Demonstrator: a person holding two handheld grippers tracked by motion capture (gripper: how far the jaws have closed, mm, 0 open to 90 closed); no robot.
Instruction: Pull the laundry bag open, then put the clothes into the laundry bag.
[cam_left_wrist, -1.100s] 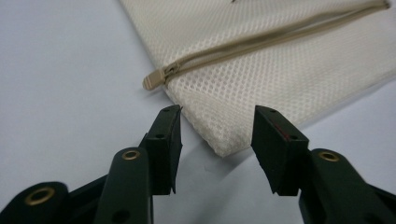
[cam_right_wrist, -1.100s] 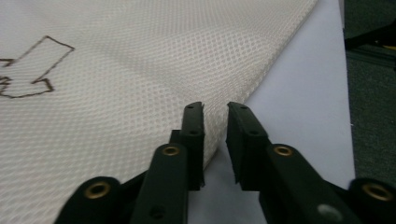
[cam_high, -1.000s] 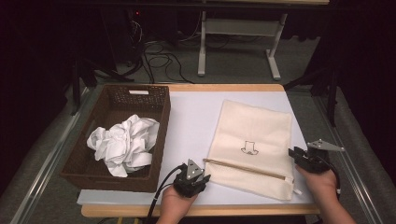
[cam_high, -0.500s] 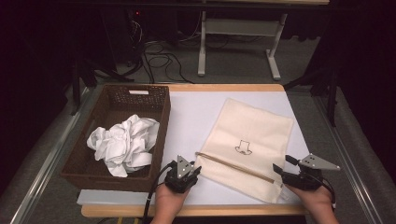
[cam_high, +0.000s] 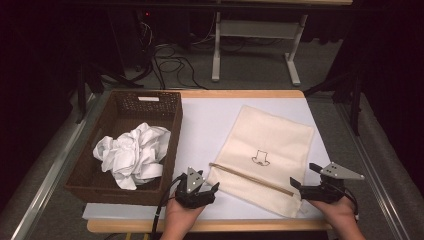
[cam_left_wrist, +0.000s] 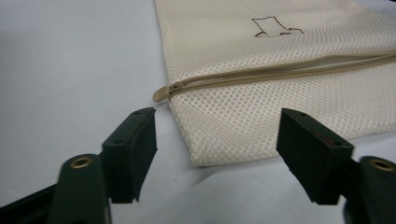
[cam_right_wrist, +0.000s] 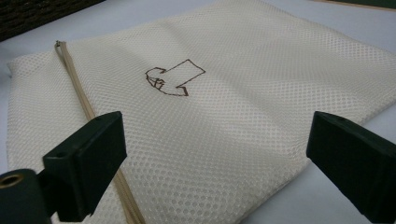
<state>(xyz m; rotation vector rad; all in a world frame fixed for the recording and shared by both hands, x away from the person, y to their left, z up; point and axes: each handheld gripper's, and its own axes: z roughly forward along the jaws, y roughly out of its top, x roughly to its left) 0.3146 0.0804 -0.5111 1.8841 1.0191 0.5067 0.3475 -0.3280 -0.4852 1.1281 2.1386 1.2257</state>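
Both hands come in from the near edge. The left gripper (cam_high: 212, 188) sits low with its jaws spread apart. The right gripper (cam_high: 295, 183) also stands open, jaws wide, apparently held just above the surface.

You work at a table (cam_high: 240, 93) with a light wood edge and a white sheet (cam_high: 210, 125) on top. Behind it you see grey carpet floor (cam_high: 260, 65), w/ black cables (cam_high: 165, 55) lying loose on it. A white desk frame (cam_high: 252, 37) stands further back, approx. in the middle, w/ two legs and long feet. The back of the room is very dark. Metal rails (cam_high: 47, 175) run along both sides of your table.
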